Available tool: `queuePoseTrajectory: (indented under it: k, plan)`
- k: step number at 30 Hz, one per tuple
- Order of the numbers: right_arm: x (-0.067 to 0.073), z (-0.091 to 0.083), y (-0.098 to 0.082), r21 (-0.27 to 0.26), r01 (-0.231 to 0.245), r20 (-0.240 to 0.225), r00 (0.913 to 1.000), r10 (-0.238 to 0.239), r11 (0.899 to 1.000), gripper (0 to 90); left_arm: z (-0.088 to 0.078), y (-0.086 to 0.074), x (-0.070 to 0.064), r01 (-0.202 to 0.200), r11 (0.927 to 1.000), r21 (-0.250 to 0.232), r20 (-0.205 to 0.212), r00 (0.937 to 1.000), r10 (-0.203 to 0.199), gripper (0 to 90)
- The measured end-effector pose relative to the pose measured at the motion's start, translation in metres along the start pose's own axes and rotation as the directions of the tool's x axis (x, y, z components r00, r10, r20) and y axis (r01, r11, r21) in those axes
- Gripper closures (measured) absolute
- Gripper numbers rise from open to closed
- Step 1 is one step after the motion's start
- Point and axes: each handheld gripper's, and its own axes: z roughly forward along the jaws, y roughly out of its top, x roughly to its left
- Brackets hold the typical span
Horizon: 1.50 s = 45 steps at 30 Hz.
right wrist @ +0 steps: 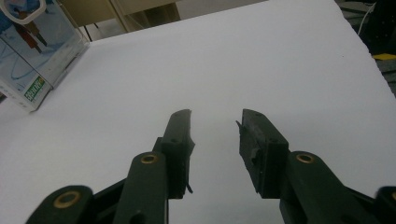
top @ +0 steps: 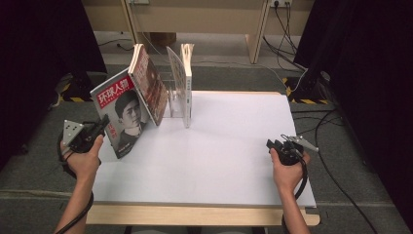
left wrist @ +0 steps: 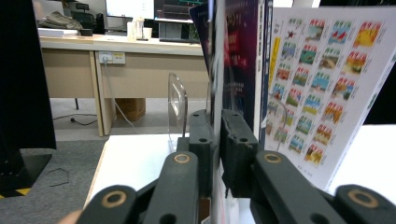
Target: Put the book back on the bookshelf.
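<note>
A magazine with a red title band and a portrait on its cover stands tilted at the table's left, leaning on another magazine in a clear rack. My left gripper grips its near edge from the left. In the left gripper view the thin edge of the magazine runs between the jaws of my left gripper, which are closed against it. My right gripper rests at the table's right, and in its own view my right gripper is open over bare white table.
A white book stands upright in the rack beside a page of small coloured pictures. A clear divider rises behind the jaws. The white tabletop spreads between my hands. A blue-and-white book stands far left of the right gripper.
</note>
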Motion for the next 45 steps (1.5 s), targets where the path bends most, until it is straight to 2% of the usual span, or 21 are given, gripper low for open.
queuePoseTrajectory:
  k: [5, 11, 14, 28, 37, 45]
  plan:
    - [0.001, 0.001, 0.0, 0.007, -0.004, -0.002, 1.0, 0.004, 1.0, 63.7, 0.004, 0.01, -0.001, -0.003, 1.0, 0.003, 0.014, 0.9999, 0.003, 79.8]
    - [0.002, 0.001, -0.001, 0.014, -0.01, -0.003, 0.9999, 0.01, 1.0, 63.6, 0.009, 0.016, -0.004, 0.019, 0.9998, 0.008, 0.027, 0.9995, -0.02, 73.7]
    - [0.001, 0.001, -0.001, 0.014, -0.005, -0.002, 1.0, 0.005, 1.0, 63.5, 0.015, 0.024, -0.005, 0.034, 0.9994, 0.011, 0.036, 0.9988, -0.034, 71.4]
    - [0.0, 0.003, -0.001, 0.018, -0.003, -0.004, 1.0, 0.003, 1.0, 63.1, 0.034, 0.053, -0.009, 0.026, 0.9993, 0.027, 0.042, 0.9987, -0.027, 69.1]
    - [-0.001, 0.003, -0.002, 0.029, -0.008, -0.007, 0.9999, 0.009, 1.0, 63.0, 0.035, 0.058, -0.01, 0.019, 0.9988, 0.046, 0.029, 0.9994, -0.021, 81.9]
    - [-0.001, 0.003, -0.002, 0.029, -0.011, -0.007, 0.9999, 0.011, 1.0, 63.1, 0.034, 0.06, -0.009, 0.009, 0.9978, 0.066, 0.041, 0.9991, -0.012, 85.3]
